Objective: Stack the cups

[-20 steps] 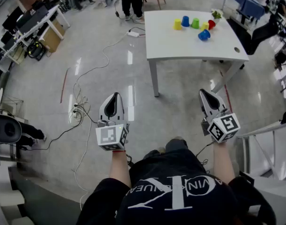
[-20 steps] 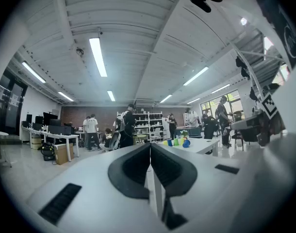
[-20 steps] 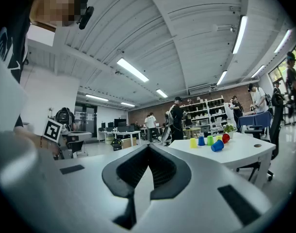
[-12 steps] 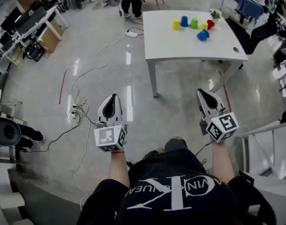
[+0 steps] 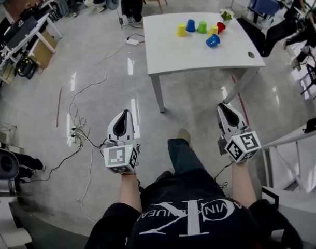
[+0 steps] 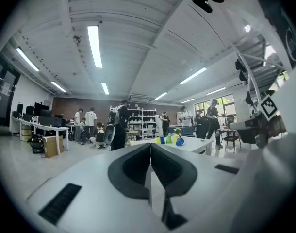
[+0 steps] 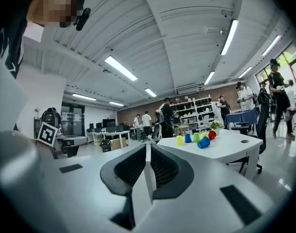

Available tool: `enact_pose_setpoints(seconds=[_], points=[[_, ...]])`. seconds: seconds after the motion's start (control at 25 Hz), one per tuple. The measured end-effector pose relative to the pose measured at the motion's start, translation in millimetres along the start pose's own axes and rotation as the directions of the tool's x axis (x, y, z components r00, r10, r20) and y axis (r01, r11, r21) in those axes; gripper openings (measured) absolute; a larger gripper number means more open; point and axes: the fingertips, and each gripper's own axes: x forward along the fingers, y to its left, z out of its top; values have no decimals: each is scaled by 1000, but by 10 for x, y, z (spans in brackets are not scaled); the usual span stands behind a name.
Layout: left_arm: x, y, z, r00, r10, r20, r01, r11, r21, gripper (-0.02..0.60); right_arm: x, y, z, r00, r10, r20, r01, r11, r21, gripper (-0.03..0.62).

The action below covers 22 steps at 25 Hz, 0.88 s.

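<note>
Fingers (image 6: 132,165) of the left gripper (image 5: 125,113) are pressed together along their full length with nothing between them. Those of the right gripper (image 5: 225,108) likewise meet edge to edge and carry nothing. Both grippers are held low in front of the person's body, over open floor (image 5: 106,87), pointing toward the white table (image 5: 199,56). Task status: not begun, as far as the views show. Six cups (image 7: 196,137) are noted in a loose cluster at the far side of the table, none seated inside another. A yellow cup (image 5: 182,30), an upright blue cup (image 5: 190,25), a green cup (image 5: 202,27), a second yellow cup (image 5: 213,30) and a red cup (image 5: 220,27) form a rough row. A second blue cup (image 5: 213,41) lies on its side just nearer than that row. A small potted plant (image 5: 227,16) stands beyond the red cup. Whether the red cup is upright or tipped cannot be settled at this range. Position relative to the fingers: the cups lie well apart from both grippers, ahead and slightly to the right, with floor and the near half of the table between. The right gripper appears the nearer. Assessment: all stacking remains, namely the approach to the table, the spreading of the jaws, the first pick and every nesting.
</note>
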Motion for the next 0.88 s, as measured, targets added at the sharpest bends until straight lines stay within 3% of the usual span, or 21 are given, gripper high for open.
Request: enact_pose_setpoints(seconds=[0.28, 0.88], points=[[822, 7, -72, 997, -57, -51, 59, 997, 47, 5, 696, -502, -19, 1000, 16, -6, -16, 999, 46, 124], [2773, 82, 29, 991, -88, -103, 85, 996, -37, 5, 2059, -1759, 55, 993, 15, -116, -8, 998, 64, 158]])
